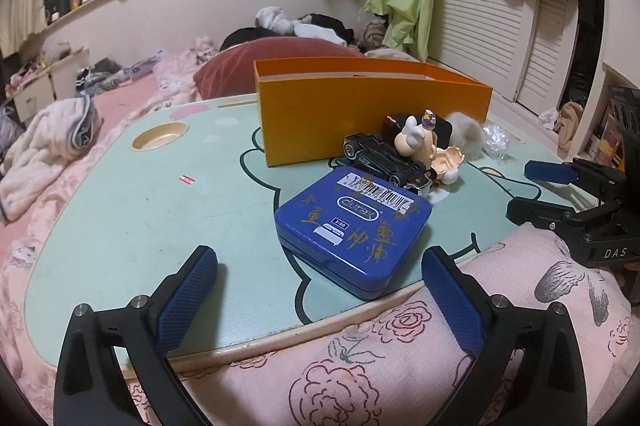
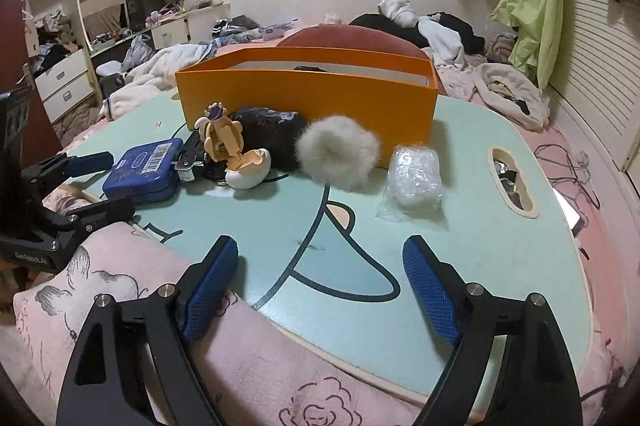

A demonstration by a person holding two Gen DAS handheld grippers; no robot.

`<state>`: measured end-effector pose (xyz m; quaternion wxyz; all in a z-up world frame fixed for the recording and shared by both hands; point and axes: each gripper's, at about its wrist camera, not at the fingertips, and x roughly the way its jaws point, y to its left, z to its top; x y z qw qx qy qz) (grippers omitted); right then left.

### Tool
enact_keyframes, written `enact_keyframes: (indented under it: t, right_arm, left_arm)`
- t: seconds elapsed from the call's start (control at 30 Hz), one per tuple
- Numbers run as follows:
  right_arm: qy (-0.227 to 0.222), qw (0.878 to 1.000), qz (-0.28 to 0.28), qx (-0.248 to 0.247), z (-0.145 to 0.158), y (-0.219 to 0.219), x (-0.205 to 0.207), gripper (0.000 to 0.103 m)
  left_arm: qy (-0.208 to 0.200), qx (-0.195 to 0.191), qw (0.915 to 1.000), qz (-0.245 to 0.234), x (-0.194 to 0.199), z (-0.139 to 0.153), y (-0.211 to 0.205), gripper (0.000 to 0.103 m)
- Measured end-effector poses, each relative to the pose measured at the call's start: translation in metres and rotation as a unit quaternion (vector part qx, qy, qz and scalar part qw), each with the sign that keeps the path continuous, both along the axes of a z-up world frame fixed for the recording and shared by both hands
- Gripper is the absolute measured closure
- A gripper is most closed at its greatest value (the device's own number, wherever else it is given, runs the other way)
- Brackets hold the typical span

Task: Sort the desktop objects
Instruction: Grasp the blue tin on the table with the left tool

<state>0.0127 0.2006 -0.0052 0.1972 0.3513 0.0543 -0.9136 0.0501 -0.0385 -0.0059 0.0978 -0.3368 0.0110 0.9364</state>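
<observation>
On the mint-green lap table (image 1: 132, 226) stands an open orange box (image 1: 360, 106) (image 2: 304, 98). In front of it lie a blue tin (image 1: 352, 226) (image 2: 140, 170), a black toy car (image 1: 384, 158), a cream figurine on an eggshell (image 2: 228, 146), a black pouch (image 2: 276, 130), a grey fluffy ball (image 2: 338, 154) and a clear plastic packet (image 2: 414, 178). My left gripper (image 1: 320, 262) is open at the table's near edge, just short of the tin, holding nothing. My right gripper (image 2: 320, 244) is open over bare table, well short of the ball and packet.
A pink floral pillow (image 1: 360, 358) lies under the table's near edge. The table has a round cup recess (image 1: 160, 136) and a slot handle (image 2: 512, 182). A red cushion (image 1: 280, 58) and heaped clothes on the bed lie behind the box. Louvred doors (image 1: 500, 38) stand at right.
</observation>
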Motion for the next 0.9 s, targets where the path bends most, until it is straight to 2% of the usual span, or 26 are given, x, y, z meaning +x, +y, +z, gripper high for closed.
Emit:
enact_keyframes:
  t: [0.2, 0.3, 0.37, 0.43, 0.47, 0.6, 0.7, 0.9]
  right_arm:
    - [0.001, 1.0, 0.0, -0.001, 0.002, -0.002, 0.01, 0.018]
    - [0.002, 1.0, 0.001, -0.002, 0.004, -0.003, 0.013, 0.018]
    - [0.002, 1.0, 0.001, -0.003, 0.004, -0.003, 0.014, 0.018]
    - [0.002, 1.0, 0.001, -0.003, 0.005, -0.002, 0.014, 0.018]
    - [0.002, 1.0, 0.001, -0.004, 0.005, -0.002, 0.014, 0.018]
    - [0.002, 1.0, 0.001, -0.004, 0.005, -0.002, 0.015, 0.018]
    - [0.002, 1.0, 0.001, -0.004, 0.005, -0.002, 0.015, 0.018]
    - [0.003, 1.0, 0.0, -0.022, 0.005, 0.0, 0.02, 0.018]
  left_arm:
    - [0.008, 0.0, 0.9998, -0.016, 0.0, 0.011, 0.001, 0.001]
    - [0.031, -0.031, 0.9986, -0.031, -0.011, 0.023, 0.01, 0.001]
    - [0.012, -0.03, 0.9976, -0.061, -0.024, 0.024, 0.015, 0.002]
    - [-0.014, -0.023, 0.9958, -0.088, -0.034, 0.019, 0.019, 0.008]
    - [-0.023, -0.02, 0.9952, -0.093, -0.037, 0.016, 0.02, 0.021]
    - [-0.007, 0.017, 0.9962, -0.085, -0.03, 0.013, 0.011, 0.021]
    - [0.016, 0.027, 0.9972, -0.068, -0.015, 0.012, 0.006, 0.021]
    - [0.046, 0.005, 0.9985, -0.029, 0.008, 0.007, 0.005, 0.021]
